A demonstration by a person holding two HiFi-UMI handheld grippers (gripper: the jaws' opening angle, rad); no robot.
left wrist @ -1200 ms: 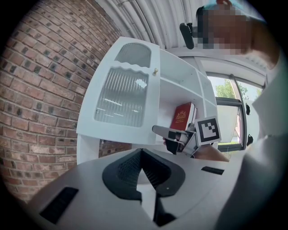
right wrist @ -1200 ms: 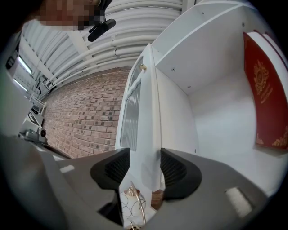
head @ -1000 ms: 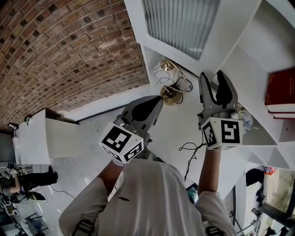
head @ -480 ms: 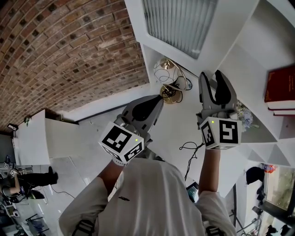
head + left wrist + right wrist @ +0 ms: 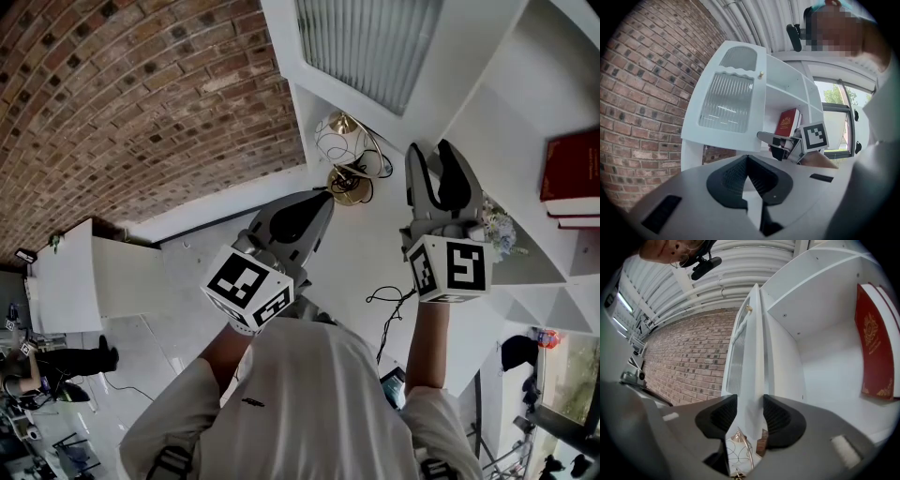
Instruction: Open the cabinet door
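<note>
Right claw (image 5: 750, 414): jaws have just been closing, now pinching the free edge of the cabinet door (image 5: 751, 357) | door: ajar, swung off its shelves, position as before | left claw (image 5: 748, 160): pressed together, empty, unmoved.

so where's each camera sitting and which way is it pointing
Head view: worn by the person, looking steeply down; shows their shirt, the left gripper and the right gripper.
Left gripper view: on the left gripper, looking along its shut jaws at the door; the right gripper and shirt show.
Right gripper view: on the right gripper, looking along the door's edge, which its jaws, just closing, clasp; the person's head shows top left.
Shared: both gripper views show the door and the red book.
</note>
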